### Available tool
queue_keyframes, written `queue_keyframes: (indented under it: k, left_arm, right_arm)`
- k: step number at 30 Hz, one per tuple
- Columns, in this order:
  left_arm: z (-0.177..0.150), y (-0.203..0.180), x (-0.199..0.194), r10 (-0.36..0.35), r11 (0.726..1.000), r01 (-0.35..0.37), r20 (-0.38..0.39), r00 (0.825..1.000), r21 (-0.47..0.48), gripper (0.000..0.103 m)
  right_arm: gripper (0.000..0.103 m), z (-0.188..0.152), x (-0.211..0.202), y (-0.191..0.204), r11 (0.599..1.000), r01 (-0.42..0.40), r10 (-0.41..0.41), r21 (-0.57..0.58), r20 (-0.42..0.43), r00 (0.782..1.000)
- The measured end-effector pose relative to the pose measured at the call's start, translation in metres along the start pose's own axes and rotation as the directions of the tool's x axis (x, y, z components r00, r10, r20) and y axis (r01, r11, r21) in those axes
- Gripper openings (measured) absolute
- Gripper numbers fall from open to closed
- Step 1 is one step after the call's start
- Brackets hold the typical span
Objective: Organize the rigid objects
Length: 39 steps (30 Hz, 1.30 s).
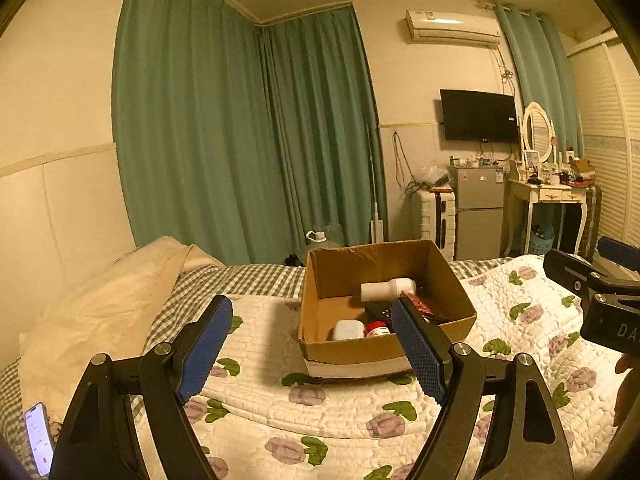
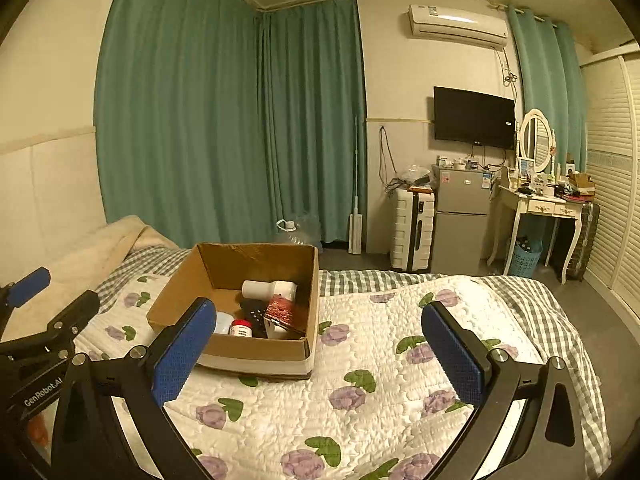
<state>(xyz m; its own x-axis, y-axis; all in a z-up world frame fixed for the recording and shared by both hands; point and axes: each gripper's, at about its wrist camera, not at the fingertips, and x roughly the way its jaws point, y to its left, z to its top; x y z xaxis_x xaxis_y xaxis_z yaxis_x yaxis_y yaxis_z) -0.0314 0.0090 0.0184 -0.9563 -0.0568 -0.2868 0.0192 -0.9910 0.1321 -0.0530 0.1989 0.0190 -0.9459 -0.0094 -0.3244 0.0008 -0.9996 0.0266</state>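
Note:
An open cardboard box point(image 1: 352, 354) point(image 2: 256, 350) sits on the flowered quilt. Inside lie a white bottle point(image 1: 387, 289) point(image 2: 269, 289) on its side, a black remote point(image 1: 380, 311) point(image 2: 252, 310), a white case point(image 1: 347, 330), a red-capped jar point(image 1: 377, 328) point(image 2: 241, 327) and a red patterned packet point(image 1: 424, 305) point(image 2: 283, 312). My left gripper point(image 1: 312, 330) is open and empty, held above the quilt in front of the box. My right gripper point(image 2: 318, 334) is open and empty, to the right of the box; it also shows in the left wrist view point(image 1: 592, 276).
The bed's quilt point(image 2: 380, 380) spreads around the box, with a pillow point(image 1: 104, 312) at the left. A phone point(image 1: 39, 438) lies at the bed's near left. A fridge point(image 2: 460, 220), suitcase point(image 2: 412, 236) and dressing table point(image 2: 540, 208) stand beyond the bed.

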Motion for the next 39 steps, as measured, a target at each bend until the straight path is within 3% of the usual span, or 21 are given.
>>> queue_keyframes:
  k: [17,39]
  left_arm:
    - [-0.007,0.010,-0.001,-0.035,0.998,0.034,-0.024,0.999,-0.056,0.084]
    - [-0.008,0.008,0.002,-0.053,0.997,0.050,-0.050,0.997,-0.052,0.084]
  right_arm:
    - [0.103,-0.004,0.000,0.002,1.000,-0.008,0.008,-0.005,-0.018,1.000]
    - [0.103,-0.006,0.005,0.015,0.999,-0.025,0.025,-0.019,-0.031,0.999]
